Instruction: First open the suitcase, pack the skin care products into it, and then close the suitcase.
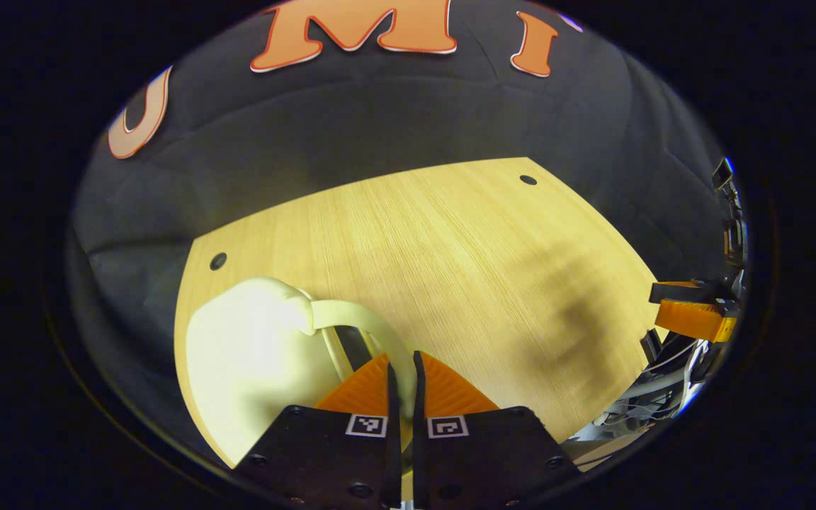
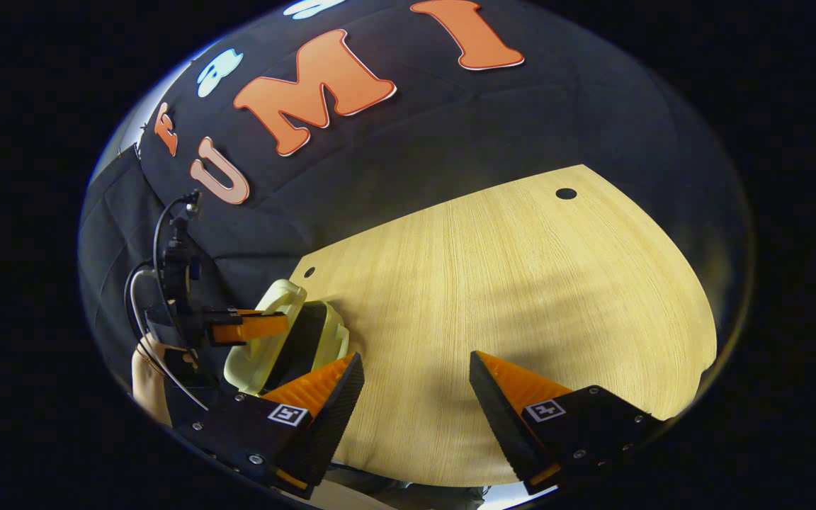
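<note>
A small pale yellow suitcase (image 1: pixel 252 354) lies at the near left corner of the wooden table (image 1: pixel 465 248). My left gripper (image 1: pixel 402 375) is shut on a curved pale band at its edge, with a dark gap showing beside it. In the right gripper view the suitcase (image 2: pixel 273 340) stands partly open, its lid tilted up and dark inside. There the left gripper (image 2: pixel 252 326) holds the lid edge. My right gripper (image 2: pixel 415 375) is open over bare table (image 2: pixel 521 283), to the right of the suitcase. One of its orange fingers (image 1: pixel 695 319) shows at the far right.
Small round holes (image 1: pixel 218 261) (image 2: pixel 565 193) mark the tabletop near its corners. Black cloth walls close in behind and to the left. A hand (image 2: pixel 146 382) and cables sit behind the left gripper. Cables hang off the table's right edge (image 1: pixel 656 397).
</note>
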Demonstrator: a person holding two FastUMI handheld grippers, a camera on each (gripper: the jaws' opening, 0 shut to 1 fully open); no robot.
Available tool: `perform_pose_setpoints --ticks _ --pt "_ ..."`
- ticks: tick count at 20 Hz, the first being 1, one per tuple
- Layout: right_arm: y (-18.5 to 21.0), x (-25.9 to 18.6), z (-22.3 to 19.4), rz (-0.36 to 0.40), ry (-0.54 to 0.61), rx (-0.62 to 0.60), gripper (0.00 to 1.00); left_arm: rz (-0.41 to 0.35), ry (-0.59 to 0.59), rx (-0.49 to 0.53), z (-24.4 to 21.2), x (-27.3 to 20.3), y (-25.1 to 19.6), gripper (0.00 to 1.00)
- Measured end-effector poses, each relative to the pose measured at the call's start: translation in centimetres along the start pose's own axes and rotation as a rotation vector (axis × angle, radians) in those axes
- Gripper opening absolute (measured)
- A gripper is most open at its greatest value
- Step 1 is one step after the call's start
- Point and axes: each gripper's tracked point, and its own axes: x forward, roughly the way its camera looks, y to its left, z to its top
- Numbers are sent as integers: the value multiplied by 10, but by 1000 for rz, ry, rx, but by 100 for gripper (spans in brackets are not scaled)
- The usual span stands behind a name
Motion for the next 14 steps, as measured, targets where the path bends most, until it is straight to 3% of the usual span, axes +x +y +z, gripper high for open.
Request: perform_pose_setpoints --ticks 5,7,10,13,14 --pt "-2 9 -4 -47 14 -19 96 -4 82 -28 -32 44 -18 7" --pt "-3 9 -5 -66 16 -35 96 25 87 -13 -35 48 -18 14" --pt "1 13 8 -108 -20 -74 96 42 10 27 -24 41 -6 42" --pt "12 10 30 -147 -105 -100 96 79 -123 54 1 12 -1 100" --pt "19 6 39 -153 -146 -110 96 111 -176 60 10 -3 8 97"
